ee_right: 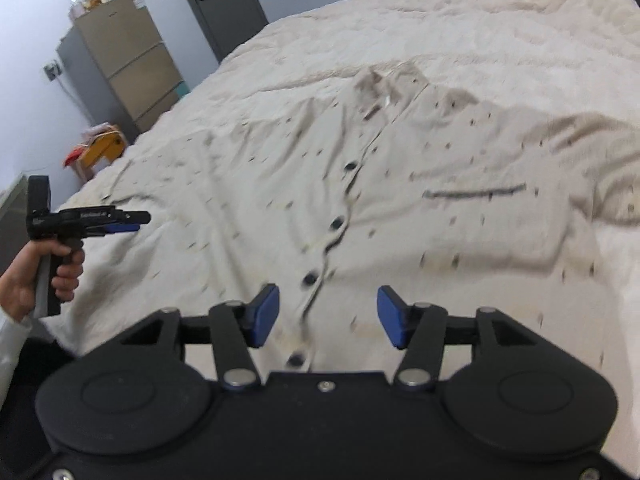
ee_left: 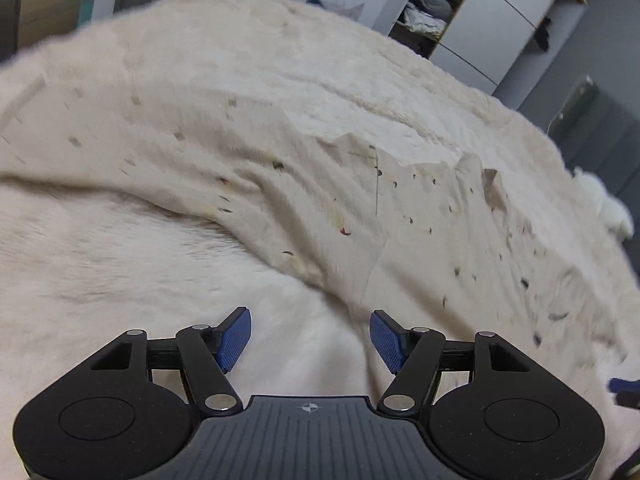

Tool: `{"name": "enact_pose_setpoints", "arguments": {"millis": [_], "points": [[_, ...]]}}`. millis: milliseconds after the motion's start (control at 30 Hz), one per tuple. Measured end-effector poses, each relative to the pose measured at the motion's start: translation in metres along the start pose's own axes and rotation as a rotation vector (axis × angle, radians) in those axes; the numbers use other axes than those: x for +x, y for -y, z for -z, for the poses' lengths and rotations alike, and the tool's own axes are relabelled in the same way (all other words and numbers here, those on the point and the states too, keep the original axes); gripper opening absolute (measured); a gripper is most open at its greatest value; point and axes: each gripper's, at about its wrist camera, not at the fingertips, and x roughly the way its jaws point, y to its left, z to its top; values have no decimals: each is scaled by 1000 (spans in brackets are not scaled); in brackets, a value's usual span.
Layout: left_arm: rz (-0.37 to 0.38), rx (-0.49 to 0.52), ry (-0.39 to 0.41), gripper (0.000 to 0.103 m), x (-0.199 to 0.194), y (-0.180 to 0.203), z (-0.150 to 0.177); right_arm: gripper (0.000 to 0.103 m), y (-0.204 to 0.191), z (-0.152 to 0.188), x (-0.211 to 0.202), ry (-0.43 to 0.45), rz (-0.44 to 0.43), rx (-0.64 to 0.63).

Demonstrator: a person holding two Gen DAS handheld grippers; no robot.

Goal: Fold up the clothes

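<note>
Blue ribbed pads tip the right gripper [ee_right: 328, 316], whose jaws stand apart with nothing clamped, hovering over the lower front of a cream shirt [ee_right: 400, 184]. This shirt lies face up, spread across a fluffy cream bedspread [ee_right: 520, 32], its fabric scattered with small dark flecks. A row of dark buttons [ee_right: 337, 223] runs up the closed placket to a rumpled collar, and a chest pocket with a dark top edge sits to the right of the placket. At the shirt's left edge, a hand [ee_right: 36, 276] holds the left gripper [ee_left: 310, 334], jaws likewise parted and empty above bare bedspread beside a sleeve. White lettering on its black body is too blurred to read. Farther off stand a beige cabinet [ee_right: 124, 64] and a grey door [ee_right: 224, 0].
</note>
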Motion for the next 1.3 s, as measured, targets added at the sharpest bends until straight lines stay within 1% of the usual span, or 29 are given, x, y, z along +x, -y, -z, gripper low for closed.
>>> {"name": "enact_pose_setpoints", "arguments": {"millis": [33,67,100,233,267,300,333,400,433,467,533,567,667,733,833,900,933,967,1067,1133,1267,1300], "points": [[-4,-9,-3,61,9,0,-4,53,2,-14,10,11,18,-11],[-8,-2,-5,61,14,0,-7,53,3,-19,12,15,24,-14],[-17,13,-5,61,23,3,-14,53,6,-39,23,30,40,-24],[-38,17,28,61,38,5,-28,53,5,-94,58,66,82,-97],[-44,12,30,61,41,5,-31,53,1,-122,80,85,96,-140],[-52,8,28,61,43,6,-34,53,-1,-139,96,90,90,-156],[-60,15,22,61,47,10,-38,54,-2,-145,102,90,86,-158],[-73,24,21,61,51,15,-45,54,-3,-183,146,78,75,-150],[-70,15,18,62,52,15,-48,54,-4,-189,153,76,75,-149],[-67,6,15,64,54,16,-50,54,-3,-208,180,63,80,-146],[-46,-31,18,65,55,14,-54,54,-1,-226,213,36,92,-136],[-39,-39,18,65,56,11,-54,54,-1,-229,218,31,93,-135],[7,-72,19,65,54,-1,-50,54,11,-245,252,19,85,-127],[23,-74,23,65,54,-5,-48,54,29,-255,269,0,27,-79],[32,-57,20,66,55,-5,-46,54,45,-260,281,-21,-38,-32],[35,-39,13,68,57,-2,-45,48,55,-260,286,-56,-148,-27],[39,-26,14,69,56,-1,-45,48,60,-260,288,-75,-205,-25],[44,-13,15,70,56,0,-45,48,63,-260,286,-90,-240,-39],[60,-8,30,70,55,0,-46,40,72,-259,279,-134,-337,-86],[71,1,40,70,55,1,-46,39,76,-258,273,-162,-387,-120],[66,44,44,70,57,8,-48,39,78,-254,257,-184,-428,-157],[70,40,44,71,57,8,-48,40,81,-250,253,-182,-401,-130]]}}
